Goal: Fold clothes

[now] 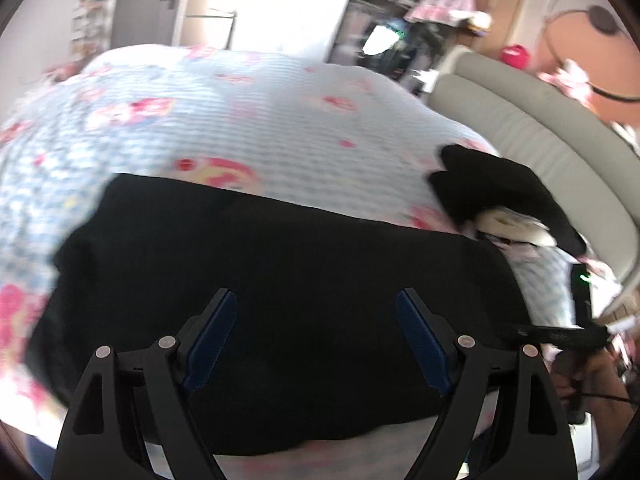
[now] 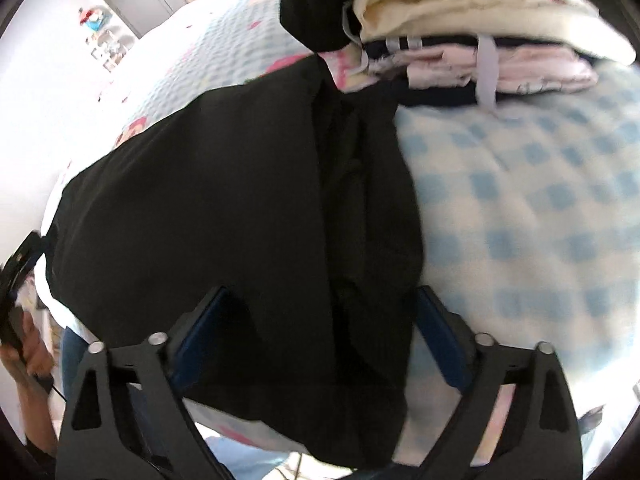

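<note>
Left wrist view: black garment is spread flat near the bed's near edge, on a blue-checked quilt with pink prints — bare quilt is seen beyond it. Left gripper is held wide, nothing clamped. Right gripper is likewise spread — pads straddle the garment's folded edge. A stack of folded clothes sits beside it.

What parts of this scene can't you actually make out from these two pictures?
- Black garment: which kind, its folds lost in darkness, both views.
- Clothes pile: its far side cut off at the right view's top.
- Bed cover: print blurred, left view.
- Shelf items: too small.
</note>
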A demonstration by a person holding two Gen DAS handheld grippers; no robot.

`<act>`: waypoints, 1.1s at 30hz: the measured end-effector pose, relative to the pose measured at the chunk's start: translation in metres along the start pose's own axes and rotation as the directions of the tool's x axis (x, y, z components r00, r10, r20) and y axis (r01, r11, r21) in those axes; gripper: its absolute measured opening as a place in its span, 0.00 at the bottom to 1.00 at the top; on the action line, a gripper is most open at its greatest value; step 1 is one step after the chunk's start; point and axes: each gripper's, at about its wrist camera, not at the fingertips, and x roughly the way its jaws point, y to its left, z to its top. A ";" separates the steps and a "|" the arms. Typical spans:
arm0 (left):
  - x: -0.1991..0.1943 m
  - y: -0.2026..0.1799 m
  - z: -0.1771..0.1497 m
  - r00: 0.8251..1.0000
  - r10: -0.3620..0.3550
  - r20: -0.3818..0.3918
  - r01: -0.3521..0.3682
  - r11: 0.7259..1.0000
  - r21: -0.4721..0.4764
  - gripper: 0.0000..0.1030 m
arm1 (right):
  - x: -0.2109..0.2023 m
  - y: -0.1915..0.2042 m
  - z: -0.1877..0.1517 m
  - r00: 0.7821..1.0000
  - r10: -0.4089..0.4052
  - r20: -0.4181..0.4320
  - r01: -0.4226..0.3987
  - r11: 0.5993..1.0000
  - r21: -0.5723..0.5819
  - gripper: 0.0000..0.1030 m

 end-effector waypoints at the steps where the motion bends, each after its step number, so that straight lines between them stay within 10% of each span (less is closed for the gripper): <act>1: 0.007 -0.008 -0.002 1.000 -0.001 -0.026 0.001 1.000 0.025 0.82 | 0.003 -0.002 0.001 1.000 0.014 0.003 -0.014 1.000 0.015 0.96; 11: 0.056 -0.016 -0.015 0.986 0.056 -0.160 -0.056 0.998 0.005 0.83 | -0.019 0.007 0.010 0.983 0.172 0.058 -0.171 0.985 -0.026 0.76; 14: 0.056 -0.015 -0.018 0.986 0.070 -0.154 -0.071 0.998 0.000 0.82 | -0.018 0.004 0.014 0.989 0.137 0.059 -0.137 0.991 -0.002 0.52; 21: 0.039 -0.038 0.002 0.994 0.057 -0.097 -0.053 0.998 0.039 0.81 | -0.037 0.035 0.016 0.993 0.061 0.099 -0.051 0.994 -0.101 0.50; 26: 0.048 -0.090 0.021 0.984 -0.114 -0.134 0.128 0.987 0.097 0.81 | -0.046 0.043 0.012 0.990 0.061 0.124 -0.048 0.993 -0.108 0.51; 33: 0.075 -0.110 0.045 0.917 -0.342 -0.206 0.338 0.940 -0.052 0.81 | -0.056 0.082 0.000 0.978 0.153 0.140 -0.124 0.973 -0.196 0.47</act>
